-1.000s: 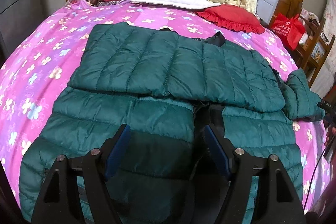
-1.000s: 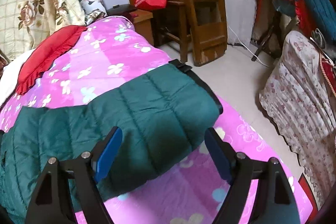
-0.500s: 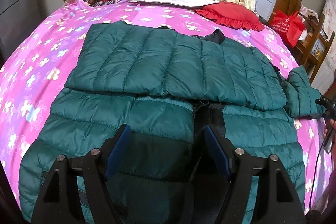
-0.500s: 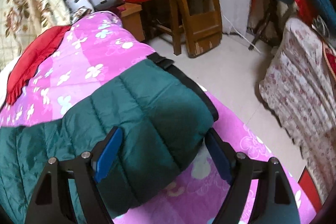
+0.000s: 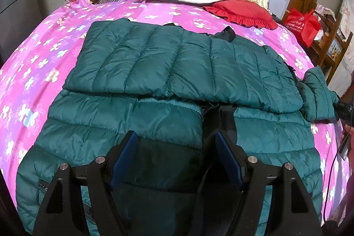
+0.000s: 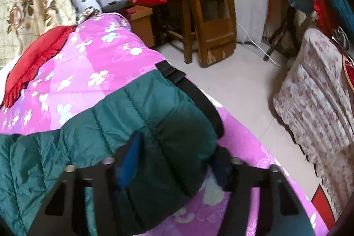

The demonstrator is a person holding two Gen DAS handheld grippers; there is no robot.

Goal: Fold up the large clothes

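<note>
Closing in since a moment ago, my right gripper (image 6: 174, 160) has dropped onto the sleeve (image 6: 159, 116) and its jaws have just been narrowing, with the cuff end bunched between them; the pads look pressed into the padding, so I read it as clenched on the sleeve. My left gripper (image 5: 174, 158) has not moved and hangs with jaws apart over the jacket (image 5: 172, 63), gripping nothing.

The jacket lies flat on the pink bedspread (image 5: 33, 72), one sleeve already folded across the chest, the other reaching toward the bed's right edge, where I have it. I judge this the second sleeve fold. Next I should lift the cuff clear and carry it across onto the body, keeping the grip firm, since slick padding may slip.
</note>
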